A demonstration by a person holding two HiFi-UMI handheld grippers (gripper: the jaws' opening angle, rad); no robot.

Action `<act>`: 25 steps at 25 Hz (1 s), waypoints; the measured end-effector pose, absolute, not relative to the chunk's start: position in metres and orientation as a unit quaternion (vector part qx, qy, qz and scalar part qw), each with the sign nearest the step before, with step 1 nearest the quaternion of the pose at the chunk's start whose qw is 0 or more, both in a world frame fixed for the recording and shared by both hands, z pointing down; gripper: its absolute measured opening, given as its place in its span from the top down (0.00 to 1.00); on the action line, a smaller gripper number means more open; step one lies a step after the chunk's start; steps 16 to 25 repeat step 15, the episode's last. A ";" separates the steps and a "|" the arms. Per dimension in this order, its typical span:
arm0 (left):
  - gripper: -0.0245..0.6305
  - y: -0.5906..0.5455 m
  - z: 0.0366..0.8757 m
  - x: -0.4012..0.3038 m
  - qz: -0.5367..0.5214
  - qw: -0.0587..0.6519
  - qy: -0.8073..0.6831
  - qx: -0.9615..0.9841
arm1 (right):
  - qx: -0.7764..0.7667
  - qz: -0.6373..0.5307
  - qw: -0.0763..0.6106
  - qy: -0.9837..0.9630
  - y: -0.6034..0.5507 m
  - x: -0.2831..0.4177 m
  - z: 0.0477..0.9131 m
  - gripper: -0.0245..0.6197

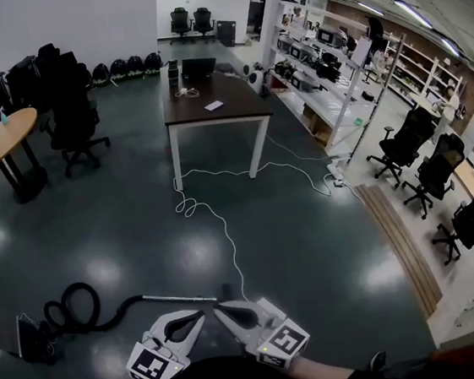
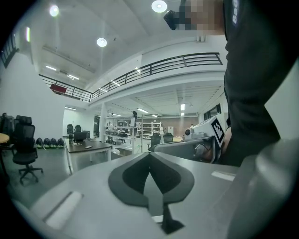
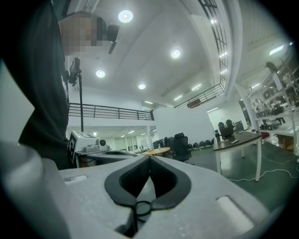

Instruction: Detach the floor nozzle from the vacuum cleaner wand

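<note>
The vacuum cleaner wand (image 1: 180,298) lies flat on the dark floor (image 1: 312,252) at the bottom of the head view. Its long axis runs left to right across that view, almost level. Its left end joins the black hose (image 1: 80,306), which coils back to the vacuum body (image 1: 10,336) at the far left. Its right end points toward the two grippers. A small dark piece (image 1: 224,290) sits at that right end, too small to make out in detail.

The left gripper (image 1: 200,316) and the right gripper (image 1: 217,309) hang just on the person's side of the wand's right end, with their tips angled toward each other. Whether either touches the wand cannot be told. In each gripper view the fingers are pressed fully together with nothing between them.

A white cable (image 1: 224,228) snakes across the floor from the wand's right end up to a dark-topped surface (image 1: 227,100) on white legs. A round wooden table (image 1: 2,139) and black office chairs (image 1: 72,118) stand to the left, and shelving (image 1: 334,71) lines the right.
</note>
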State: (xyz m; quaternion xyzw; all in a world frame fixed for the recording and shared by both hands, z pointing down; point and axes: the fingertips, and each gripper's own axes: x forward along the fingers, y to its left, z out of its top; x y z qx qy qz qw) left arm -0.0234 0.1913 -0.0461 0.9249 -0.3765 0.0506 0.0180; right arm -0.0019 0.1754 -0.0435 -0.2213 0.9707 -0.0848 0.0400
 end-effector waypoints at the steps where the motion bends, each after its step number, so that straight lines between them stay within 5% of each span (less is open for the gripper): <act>1: 0.96 0.192 -0.045 -0.023 0.051 0.017 -0.376 0.925 | -0.223 -0.083 0.040 0.970 0.176 -0.001 -0.043 0.96; 25: 0.96 0.202 -0.045 -0.023 0.062 0.008 -0.375 0.925 | -0.228 -0.079 0.033 0.970 0.188 -0.004 -0.036 0.96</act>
